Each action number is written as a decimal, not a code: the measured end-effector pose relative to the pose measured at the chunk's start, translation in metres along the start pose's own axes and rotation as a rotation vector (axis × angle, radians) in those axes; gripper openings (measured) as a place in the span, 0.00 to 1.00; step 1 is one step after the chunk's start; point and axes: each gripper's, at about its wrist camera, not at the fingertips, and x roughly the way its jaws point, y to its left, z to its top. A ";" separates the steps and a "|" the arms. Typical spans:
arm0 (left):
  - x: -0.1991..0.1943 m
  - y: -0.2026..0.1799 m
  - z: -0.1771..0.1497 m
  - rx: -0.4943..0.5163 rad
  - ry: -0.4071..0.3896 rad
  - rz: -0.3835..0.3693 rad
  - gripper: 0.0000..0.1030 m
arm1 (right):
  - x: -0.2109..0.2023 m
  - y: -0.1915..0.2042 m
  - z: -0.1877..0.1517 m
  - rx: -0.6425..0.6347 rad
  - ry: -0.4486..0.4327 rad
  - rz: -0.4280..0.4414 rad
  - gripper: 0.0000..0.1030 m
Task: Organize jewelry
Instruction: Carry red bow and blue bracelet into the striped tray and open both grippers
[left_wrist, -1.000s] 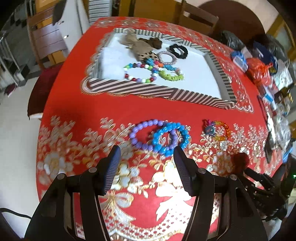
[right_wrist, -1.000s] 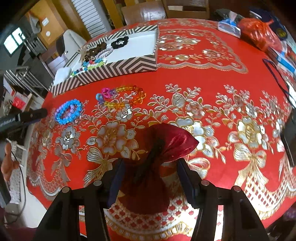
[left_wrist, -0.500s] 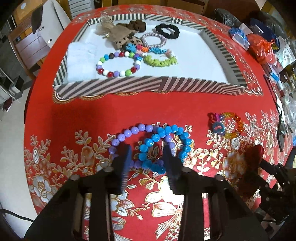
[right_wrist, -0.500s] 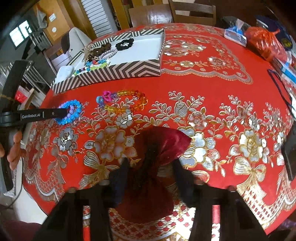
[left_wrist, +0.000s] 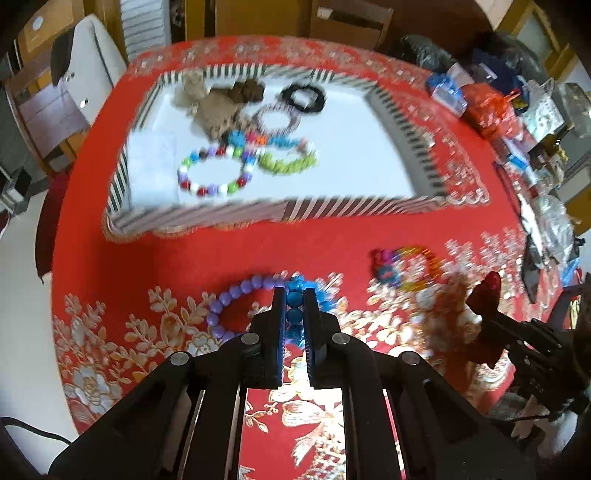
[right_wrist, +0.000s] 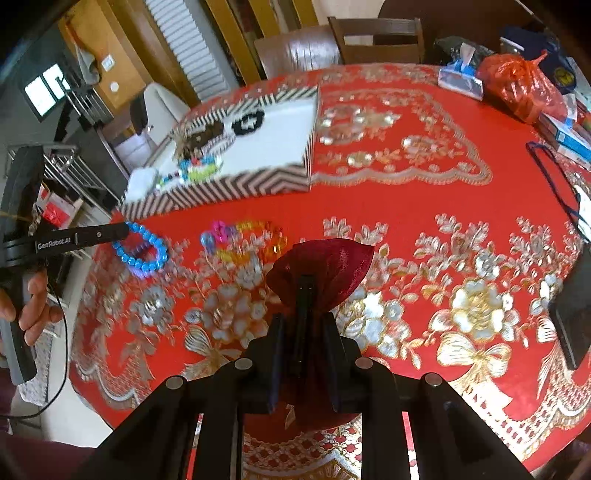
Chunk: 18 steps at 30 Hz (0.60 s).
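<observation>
- Now, blue bead bracelet (left_wrist: 294, 308): round glossy beads, pinched between the pads of the left gripper (left_wrist: 294, 295), whose jaws stand narrow with two beads showing in the slot. From the right wrist view its loop (right_wrist: 142, 251) lies at the gripper's tip near the table's left edge.
- Purple bead bracelet (left_wrist: 229, 299): matte lilac beads, a curved string on the cloth just left of the left gripper, touching or overlapping the blue one.
- Dark red pouch (right_wrist: 325, 269): satiny, gathered fabric, puffed top, between the right gripper's (right_wrist: 301, 325) fingers; jaws are closing, cloth bunched between them and pressed by the pads.
- Multicoloured bracelet (right_wrist: 247, 240): translucent orange, yellow and pink pieces, lying loose on the cloth between the blue bracelet and the pouch.
- Striped tray (left_wrist: 354, 208): shallow, black-and-white chevron walls, white floor, farther back on the table. It holds a string of mixed coloured beads (left_wrist: 214, 173), a green bracelet (left_wrist: 288, 164), a black scrunchie (left_wrist: 303, 96) and brown fabric pieces (left_wrist: 218, 107).
- Tablecloth (right_wrist: 406, 206): red, glossy, gold and silver floral print.
- Clutter on the far right edge: orange plastic bag (right_wrist: 517, 86), tissue pack (right_wrist: 460, 79).
- A hand (right_wrist: 29, 306) grips the left tool's handle.
</observation>
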 end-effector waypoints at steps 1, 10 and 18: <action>-0.006 -0.002 0.003 0.006 -0.011 -0.004 0.07 | -0.004 0.000 0.003 0.003 -0.011 0.005 0.18; -0.050 -0.013 0.031 0.034 -0.095 -0.035 0.07 | -0.015 0.012 0.054 0.001 -0.080 0.078 0.18; -0.039 -0.035 0.070 0.062 -0.103 -0.040 0.07 | 0.004 0.023 0.131 -0.041 -0.099 0.097 0.18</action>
